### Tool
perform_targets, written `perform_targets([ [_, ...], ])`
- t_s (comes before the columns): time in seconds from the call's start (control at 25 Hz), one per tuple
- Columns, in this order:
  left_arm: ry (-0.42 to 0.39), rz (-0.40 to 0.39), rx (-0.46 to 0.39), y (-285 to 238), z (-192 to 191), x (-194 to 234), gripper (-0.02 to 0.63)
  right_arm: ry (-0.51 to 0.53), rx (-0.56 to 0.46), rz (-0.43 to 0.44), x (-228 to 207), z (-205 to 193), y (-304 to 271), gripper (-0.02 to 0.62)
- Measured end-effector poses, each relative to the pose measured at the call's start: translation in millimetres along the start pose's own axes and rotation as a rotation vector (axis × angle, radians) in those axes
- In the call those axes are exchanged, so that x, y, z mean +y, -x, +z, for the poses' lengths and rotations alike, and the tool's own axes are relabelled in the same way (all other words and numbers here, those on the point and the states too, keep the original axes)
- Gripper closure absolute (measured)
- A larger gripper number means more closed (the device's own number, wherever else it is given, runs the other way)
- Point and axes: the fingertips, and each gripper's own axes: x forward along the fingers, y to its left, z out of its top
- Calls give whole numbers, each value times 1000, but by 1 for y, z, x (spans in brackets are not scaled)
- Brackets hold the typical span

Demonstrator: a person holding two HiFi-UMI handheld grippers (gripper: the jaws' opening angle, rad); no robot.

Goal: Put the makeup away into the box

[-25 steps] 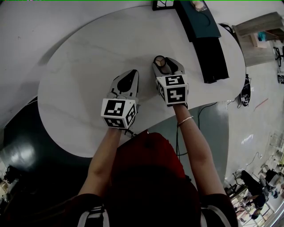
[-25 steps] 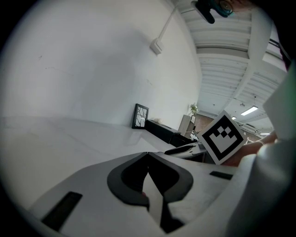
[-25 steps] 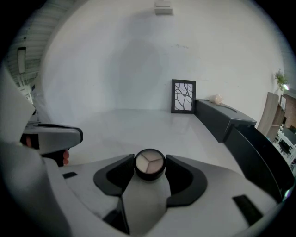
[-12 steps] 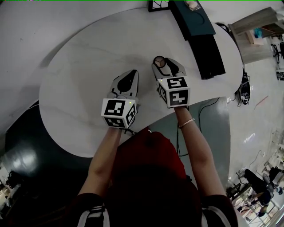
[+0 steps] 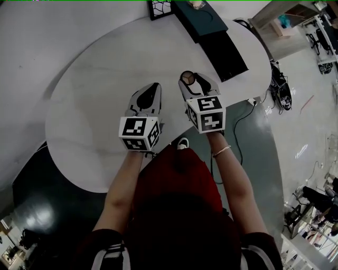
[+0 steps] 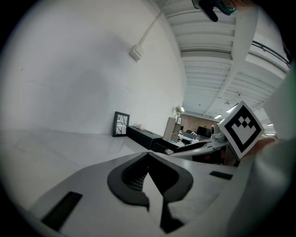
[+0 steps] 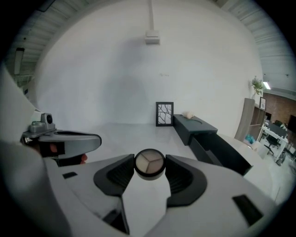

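My right gripper [image 7: 150, 165] is shut on a round makeup compact [image 7: 150, 163] with three beige shades; in the head view the compact [image 5: 187, 78] sits at the tip of the right gripper [image 5: 188, 79] above the white table [image 5: 95, 105]. The dark box [image 5: 203, 18] stands at the table's far right edge, with its drawer [image 5: 224, 47] pulled out toward me. In the right gripper view the box [image 7: 194, 125] and open drawer [image 7: 222, 152] lie ahead to the right. My left gripper [image 5: 148, 95] hovers beside the right one, shut and holding nothing [image 6: 148, 155].
A small framed picture [image 5: 161, 8] stands at the table's far edge next to the box, also seen as the frame [image 7: 164, 114] against the white wall. A pale object [image 5: 198, 4] rests on the box top. Cables [image 5: 248, 108] trail on the floor at right.
The head view has shifted, so the box and frame now sit further left and higher. Both grippers hold nearly the same pose, the compact still gripped.
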Motion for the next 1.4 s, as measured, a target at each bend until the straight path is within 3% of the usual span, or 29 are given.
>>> perform_targets([
  [0.36, -59, -102, -14, -15, 10, -53, 583, -58, -43, -102, -38, -11, 54, 374],
  [0.72, -90, -147, -19, -42, 21, -105, 583, -115, -62, -138, -89, -27, 89, 374],
  [1.08, -98, -125, -16, -88, 25, -140, 583, -101, -73, -102, -147, -21, 88, 374],
  [1.4, -87, -51, -21, -125, 31, -145, 583, -58, -79, -22, -183, -2, 63, 374],
])
